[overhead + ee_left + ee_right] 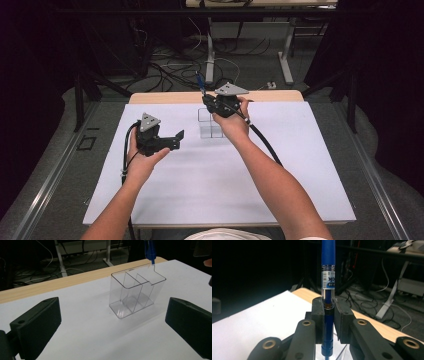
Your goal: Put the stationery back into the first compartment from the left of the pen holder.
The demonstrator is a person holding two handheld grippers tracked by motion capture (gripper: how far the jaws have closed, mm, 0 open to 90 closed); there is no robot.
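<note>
Left gripper (pixel 110 322) jaws wide apart, nothing held, over white sheet (pixel 210 180). Beyond it, clear three-slot organizer (pixel 136 293), slots bare. Right gripper (pixel 329 322) clamped on blue pen (pixel 328 277), upright, tip at organizer's far rim. Pen label partly legible: "CK". Wooden table edge (pixel 165 97) behind.

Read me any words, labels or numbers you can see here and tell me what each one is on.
"CK": the end of a larger word, on the white label of the blue pen clamped in the right claw.
"-35": small print on that same label, its start hidden.
A few smaller marks above them on the label are too blurred to read.
The clear organizer carries no text.
</note>
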